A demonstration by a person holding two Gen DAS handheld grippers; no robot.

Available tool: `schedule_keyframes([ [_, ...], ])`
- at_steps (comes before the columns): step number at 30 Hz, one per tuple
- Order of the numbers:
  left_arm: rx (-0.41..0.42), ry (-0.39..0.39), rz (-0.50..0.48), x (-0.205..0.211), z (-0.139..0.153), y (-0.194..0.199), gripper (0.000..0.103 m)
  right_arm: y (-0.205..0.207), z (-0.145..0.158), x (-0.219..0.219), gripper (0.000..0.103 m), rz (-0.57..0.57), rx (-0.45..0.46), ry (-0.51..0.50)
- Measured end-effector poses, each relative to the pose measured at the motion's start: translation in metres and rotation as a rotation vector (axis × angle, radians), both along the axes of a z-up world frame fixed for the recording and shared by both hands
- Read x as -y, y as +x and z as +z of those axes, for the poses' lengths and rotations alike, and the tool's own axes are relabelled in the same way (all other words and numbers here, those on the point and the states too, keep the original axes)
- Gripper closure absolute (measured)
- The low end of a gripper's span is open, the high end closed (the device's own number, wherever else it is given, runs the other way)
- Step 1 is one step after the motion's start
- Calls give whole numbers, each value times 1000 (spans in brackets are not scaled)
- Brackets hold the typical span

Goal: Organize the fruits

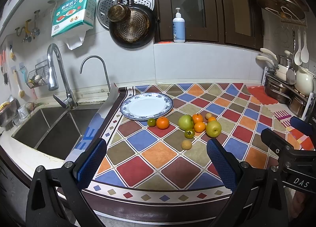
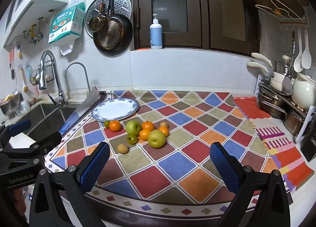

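Note:
A blue-rimmed white plate (image 1: pixel 147 106) (image 2: pixel 115 109) lies bare on the patterned mat, back left. Just in front of it sits a loose cluster of fruit: a green apple (image 1: pixel 185 122) (image 2: pixel 133 127), a yellow-green apple (image 1: pixel 213 128) (image 2: pixel 156 138), several oranges such as the leftmost one (image 1: pixel 162 122) (image 2: pixel 115 125), two small green fruits (image 1: pixel 189 133) and two small tan fruits (image 1: pixel 186 145) (image 2: pixel 122 148). My left gripper (image 1: pixel 157 160) (image 2: pixel 33 132) hovers open near the counter's front edge, holding nothing. My right gripper (image 2: pixel 160 163) (image 1: pixel 286 130) is beside it, also open with nothing between its fingers.
A steel sink (image 1: pixel 49 128) with two taps (image 1: pixel 59 81) lies left of the mat. Pots and a white kettle on a rack (image 2: pixel 286 100) crowd the right. Pans (image 1: pixel 132 23) hang on the wall, and a soap bottle (image 1: pixel 178 26) stands on the sill.

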State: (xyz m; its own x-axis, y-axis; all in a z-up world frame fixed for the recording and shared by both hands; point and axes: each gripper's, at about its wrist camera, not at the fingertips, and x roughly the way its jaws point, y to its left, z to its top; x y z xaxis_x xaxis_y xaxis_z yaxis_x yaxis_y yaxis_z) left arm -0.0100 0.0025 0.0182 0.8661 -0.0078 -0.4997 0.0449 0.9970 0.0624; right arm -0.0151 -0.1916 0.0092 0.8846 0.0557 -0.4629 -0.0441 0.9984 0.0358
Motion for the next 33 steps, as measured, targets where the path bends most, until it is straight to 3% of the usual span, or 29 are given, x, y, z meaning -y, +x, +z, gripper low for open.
schedule_keyframes([
  [33,-24,7,-1,2,-8,12,0,10,-6,2,1,2,-21,6],
])
